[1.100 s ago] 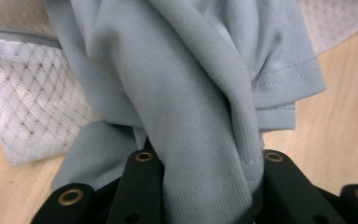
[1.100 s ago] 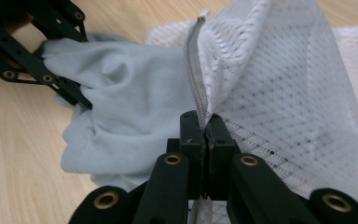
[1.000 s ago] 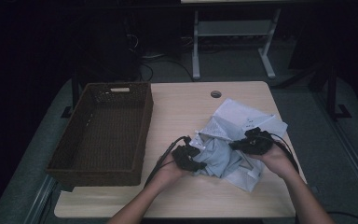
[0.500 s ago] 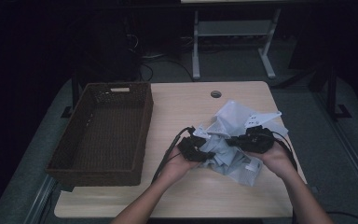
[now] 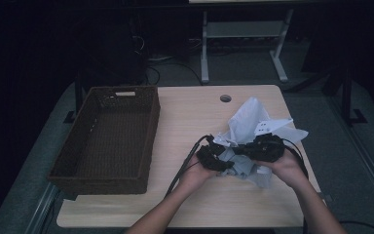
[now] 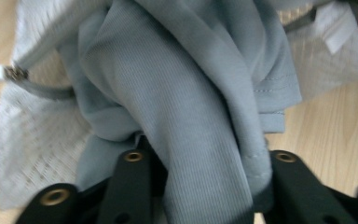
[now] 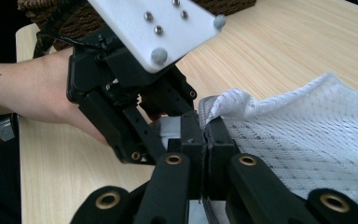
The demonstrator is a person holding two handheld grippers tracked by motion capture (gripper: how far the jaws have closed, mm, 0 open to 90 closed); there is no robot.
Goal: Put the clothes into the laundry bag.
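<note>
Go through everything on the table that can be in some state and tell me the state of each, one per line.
Mesh laundry bag: crumpled on the table, edge pinched by the right gripper.
Grey garment: bunched, partly inside the bag, a fold between the left jaws.
Wicker basket: upright, empty.
Left gripper: jaws partly open, just been opening, around the garment fold.
Right gripper: shut on the mesh edge.

In the left gripper view the grey cloth (image 6: 205, 107) hides the fingertips, and the mesh bag (image 6: 32, 135) (blurred at its zipper) runs off the frame's edges
</note>
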